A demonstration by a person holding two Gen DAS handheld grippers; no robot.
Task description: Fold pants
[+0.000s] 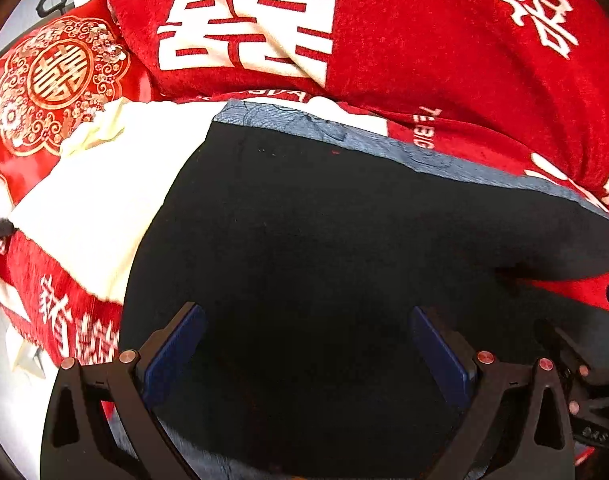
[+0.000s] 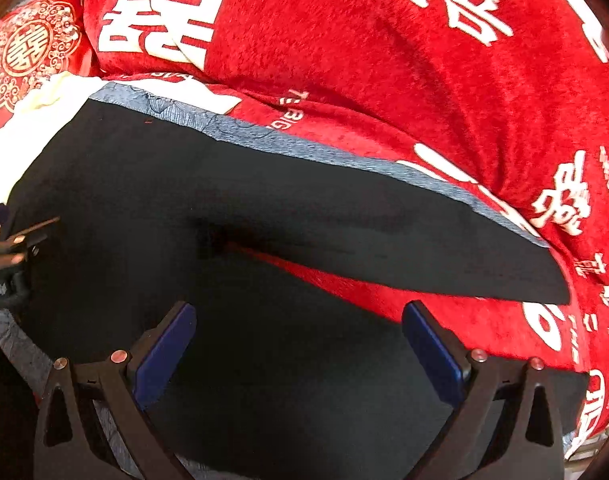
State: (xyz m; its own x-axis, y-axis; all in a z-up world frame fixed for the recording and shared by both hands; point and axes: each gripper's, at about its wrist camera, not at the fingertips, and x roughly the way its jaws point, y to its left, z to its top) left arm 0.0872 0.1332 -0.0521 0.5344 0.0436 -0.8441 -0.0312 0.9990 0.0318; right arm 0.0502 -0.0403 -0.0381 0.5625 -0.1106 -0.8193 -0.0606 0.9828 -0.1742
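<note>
Black pants (image 1: 304, 220) with a grey-blue patterned strip (image 1: 444, 160) along their far edge lie flat on a red bedspread. My left gripper (image 1: 306, 320) is open, its blue pads spread wide just above the black cloth. In the right wrist view the pants (image 2: 184, 184) split into two legs, with red cloth showing in the gap. My right gripper (image 2: 300, 316) is open over the nearer leg. Neither holds anything. The right gripper (image 1: 576, 364) shows at the left view's right edge; the left gripper (image 2: 8, 248) shows at the right view's left edge.
A red bedspread (image 2: 344, 60) with large white characters covers the bed. A red embroidered pillow (image 1: 52, 80) lies at the far left. A cream cloth (image 1: 96, 192) lies left of the pants. The bed edge and a pale floor (image 1: 4, 392) are at the lower left.
</note>
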